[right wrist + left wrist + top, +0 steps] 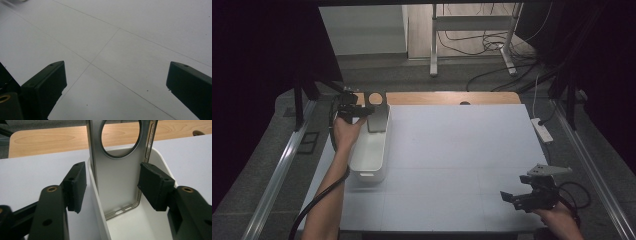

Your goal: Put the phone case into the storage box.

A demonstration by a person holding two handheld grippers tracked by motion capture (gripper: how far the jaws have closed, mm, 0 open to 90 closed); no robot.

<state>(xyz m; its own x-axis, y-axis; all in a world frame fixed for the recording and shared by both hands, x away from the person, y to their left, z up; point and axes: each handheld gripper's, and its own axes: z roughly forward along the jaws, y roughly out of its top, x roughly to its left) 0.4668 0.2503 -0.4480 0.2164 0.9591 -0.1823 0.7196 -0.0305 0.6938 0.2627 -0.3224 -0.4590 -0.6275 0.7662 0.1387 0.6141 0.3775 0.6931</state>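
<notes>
Here, flat metal plate (117,182), round hole, white bin (155,225)

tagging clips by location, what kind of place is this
Most likely a lab or recording workspace, not a home: a white work table hemmed by dark curtains, loose cables on the floor behind it, and a bare metal stand.

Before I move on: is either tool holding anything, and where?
Nothing is held. The left tool stands open around the metal plate in the white bin; right tool open.
</notes>
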